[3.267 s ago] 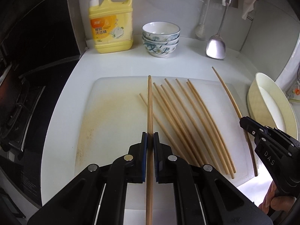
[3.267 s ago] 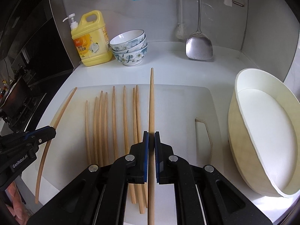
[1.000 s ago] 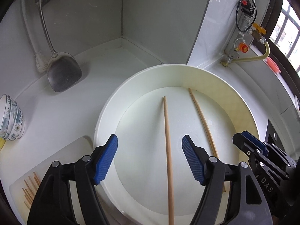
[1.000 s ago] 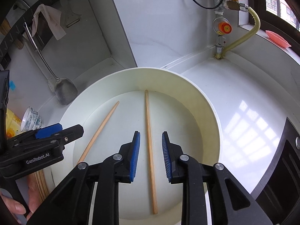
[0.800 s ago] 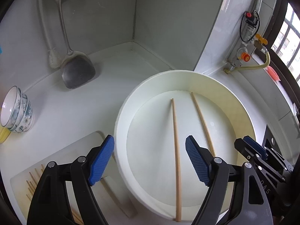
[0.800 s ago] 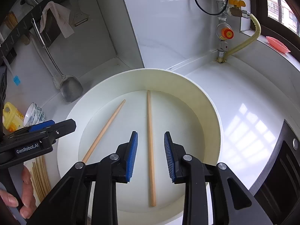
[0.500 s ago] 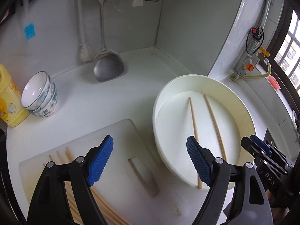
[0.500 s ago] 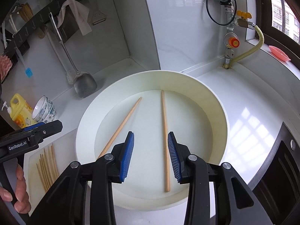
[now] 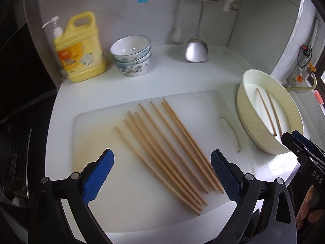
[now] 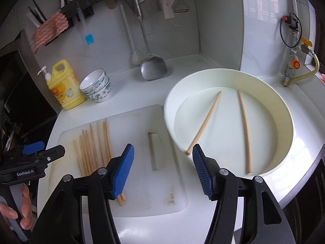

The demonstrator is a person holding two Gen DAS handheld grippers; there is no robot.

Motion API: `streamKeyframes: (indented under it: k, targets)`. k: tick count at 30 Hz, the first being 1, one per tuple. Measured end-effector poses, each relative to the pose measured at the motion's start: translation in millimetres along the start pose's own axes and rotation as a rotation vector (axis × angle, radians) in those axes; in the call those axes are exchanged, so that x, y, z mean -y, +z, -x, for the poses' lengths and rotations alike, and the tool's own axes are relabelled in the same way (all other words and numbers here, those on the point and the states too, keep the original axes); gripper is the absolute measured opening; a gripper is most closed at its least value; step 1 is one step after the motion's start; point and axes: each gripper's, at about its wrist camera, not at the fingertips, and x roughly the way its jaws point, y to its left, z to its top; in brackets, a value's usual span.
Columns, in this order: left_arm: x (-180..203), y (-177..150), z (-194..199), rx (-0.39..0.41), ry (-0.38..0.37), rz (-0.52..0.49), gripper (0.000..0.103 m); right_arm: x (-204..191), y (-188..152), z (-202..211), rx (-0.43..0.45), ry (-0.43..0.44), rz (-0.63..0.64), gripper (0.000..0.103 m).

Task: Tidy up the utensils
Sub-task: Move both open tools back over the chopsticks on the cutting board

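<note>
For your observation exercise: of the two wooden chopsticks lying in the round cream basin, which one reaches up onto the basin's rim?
The left wooden chopstick: its near end rests on the round cream basin rim, while the right wooden chopstick lies wholly inside.

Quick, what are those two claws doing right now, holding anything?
Left claw: open, holding nothing, above the chopsticks.
Right claw: open, holding nothing.

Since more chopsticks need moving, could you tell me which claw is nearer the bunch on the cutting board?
Left. The left claw hangs open right over the chopsticks on the cutting board; the right claw is open off to their right, by the basin.
</note>
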Motion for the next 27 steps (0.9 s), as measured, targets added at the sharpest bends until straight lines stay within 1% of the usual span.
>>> streamKeyframes:
  k: [2,5,9,12,17,19,20,23,27]
  targets:
    - [-18.4,-11.7,2.4,-0.006,0.024,0.035,0.095,-16.8,-6.3,0.6,-0.002,0.008,0.033,0.062]
    - [-38.2,-26.6,3.8,0.01,0.033,0.088,0.095,-37.6,-18.1,-2.6,-0.006,0.01,0.08,0.063]
    - [-51.7,-38.7,-1.6,0.033,0.045,0.146,0.095,-54.8,-29.5,-15.9,-0.031,0.034,0.122,0.063]
    - [-55.2,-41.6,-7.7,0.031,0.05,0.196,0.095,-64.7,-33.8,-28.9,-0.057,0.044,0.151,0.063]
    - [-57.6,-45.7,-20.5,0.043,0.109,0.283,0.095,-68.2,-37.5,-52.4,-0.092,0.072,0.197,0.064]
    - [-56.5,-47.5,-27.6,0.052,0.141,0.32,0.095,-65.2,-37.8,-63.0,-0.087,0.088,0.208,0.067]
    - [-55.0,-48.5,-31.4,0.054,0.16,0.334,0.095,-62.7,-37.7,-68.7,-0.082,0.101,0.207,0.067]
    - [-48.6,-50.4,-40.1,0.056,0.217,0.359,0.095,-55.0,-35.3,-84.5,-0.081,0.131,0.218,0.067]
    - [-39.7,-51.7,-46.3,0.066,0.27,0.354,0.095,-51.8,-32.4,-98.6,-0.067,0.128,0.245,0.067]
